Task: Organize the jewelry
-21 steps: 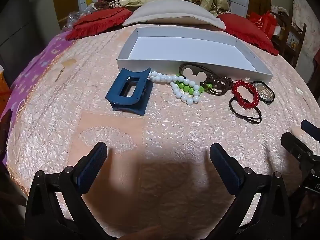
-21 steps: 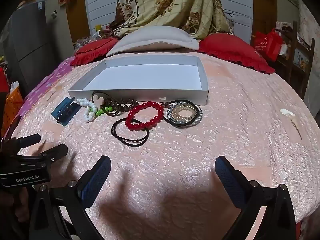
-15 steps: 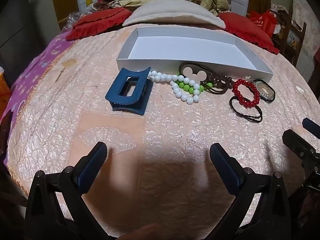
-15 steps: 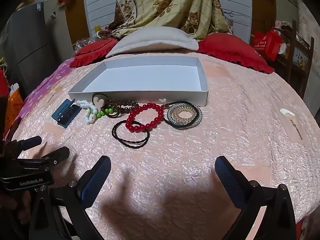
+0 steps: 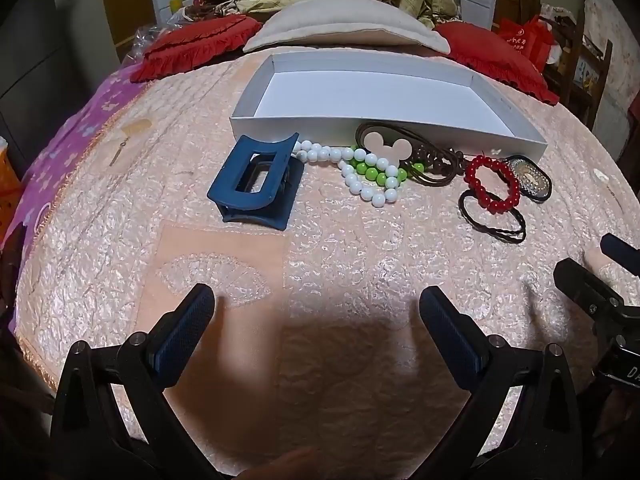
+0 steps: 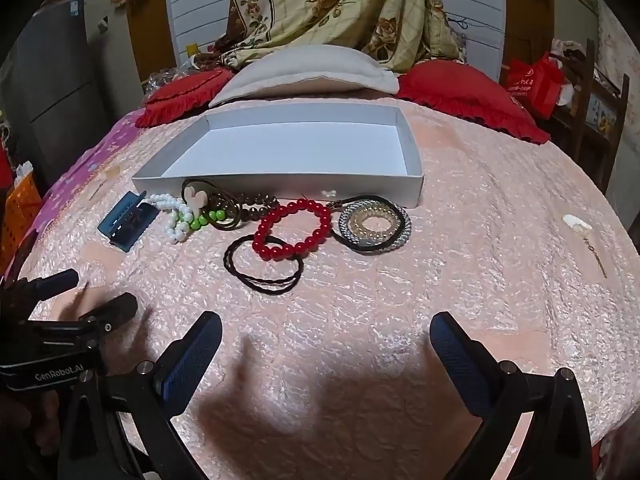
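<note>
An empty white tray [image 5: 520,136] [image 6: 416,184] lies on the pink quilted bed. In front of it lie a blue hair claw [image 5: 256,180] [image 6: 126,222], a white and green bead string [image 5: 368,176] [image 6: 180,220], a brown tie with a mouse-shaped charm [image 5: 386,146] [image 6: 196,198], a red bead bracelet [image 5: 492,184] [image 6: 296,230], a black braided hair tie [image 5: 494,224] [image 6: 264,270] and a stack of sparkly bands [image 5: 530,178] [image 6: 374,224]. My left gripper [image 5: 316,304] [image 6: 90,290] and right gripper [image 6: 326,328] [image 5: 600,256] hover open and empty short of the items.
Red cushions [image 6: 464,92] and a beige pillow [image 6: 308,70] sit behind the tray. A small hairpin [image 6: 588,240] lies on the quilt at the right. An orange basket [image 6: 18,212] stands off the bed's left edge.
Both grippers have drifted slightly forward toward the jewelry. Both stay open and nothing on the bed has moved.
</note>
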